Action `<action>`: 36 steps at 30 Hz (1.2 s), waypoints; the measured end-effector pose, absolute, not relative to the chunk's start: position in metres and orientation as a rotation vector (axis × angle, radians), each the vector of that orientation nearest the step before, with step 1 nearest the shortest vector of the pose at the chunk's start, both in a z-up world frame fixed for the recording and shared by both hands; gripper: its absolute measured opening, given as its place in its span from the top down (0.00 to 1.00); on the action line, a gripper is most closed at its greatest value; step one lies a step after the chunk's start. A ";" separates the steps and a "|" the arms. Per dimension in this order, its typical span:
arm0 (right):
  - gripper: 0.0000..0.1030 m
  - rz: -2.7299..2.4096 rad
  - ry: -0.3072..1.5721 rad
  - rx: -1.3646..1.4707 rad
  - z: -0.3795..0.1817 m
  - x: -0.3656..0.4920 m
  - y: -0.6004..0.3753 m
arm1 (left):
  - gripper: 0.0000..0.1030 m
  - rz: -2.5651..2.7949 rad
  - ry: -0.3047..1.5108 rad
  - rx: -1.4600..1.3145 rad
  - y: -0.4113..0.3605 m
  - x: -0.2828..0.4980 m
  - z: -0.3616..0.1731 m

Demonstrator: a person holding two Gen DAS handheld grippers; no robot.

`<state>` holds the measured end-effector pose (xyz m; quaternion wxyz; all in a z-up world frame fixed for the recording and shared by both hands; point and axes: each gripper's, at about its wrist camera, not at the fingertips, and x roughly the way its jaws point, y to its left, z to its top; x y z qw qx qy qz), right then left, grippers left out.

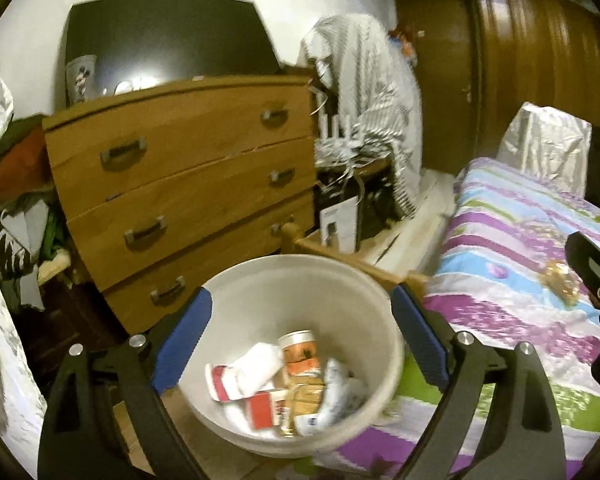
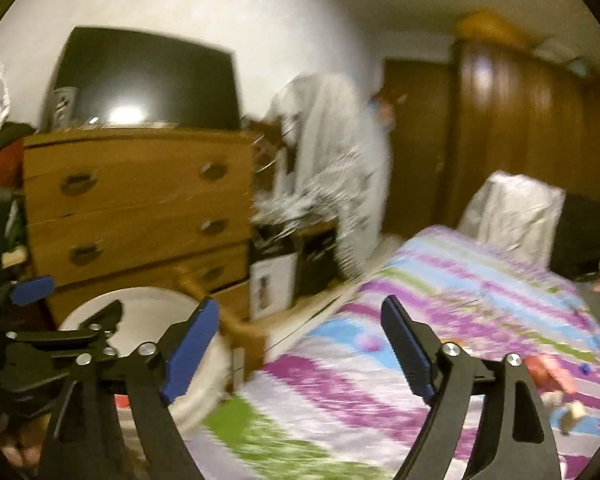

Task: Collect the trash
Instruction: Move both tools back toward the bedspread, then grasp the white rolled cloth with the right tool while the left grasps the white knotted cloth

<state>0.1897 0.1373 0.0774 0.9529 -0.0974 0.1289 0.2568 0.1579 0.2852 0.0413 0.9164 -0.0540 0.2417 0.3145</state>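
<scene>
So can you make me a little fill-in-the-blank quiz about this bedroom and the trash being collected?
1. The white bucket on the floor holds ____.
2. The wooden dresser has ____ drawers.
3. The striped blanket covers the ____.
4. The left gripper has its jaws ____, and so does the right gripper.

Missing words: trash; three; bed; open

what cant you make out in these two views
- Bucket, left wrist view: labels on the trash inside are too blurred to read.
- Small items on the bed, right wrist view: motion blur hides what the things at the right edge are.
- Gold wrapper, left wrist view: partly hidden by the right tool.
- Bucket, right wrist view: the left tool covers its inside.
</scene>
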 end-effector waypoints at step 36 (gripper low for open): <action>0.25 0.036 0.593 0.208 -0.094 0.159 -0.305 | 0.10 -0.253 0.715 0.196 0.003 0.267 -0.044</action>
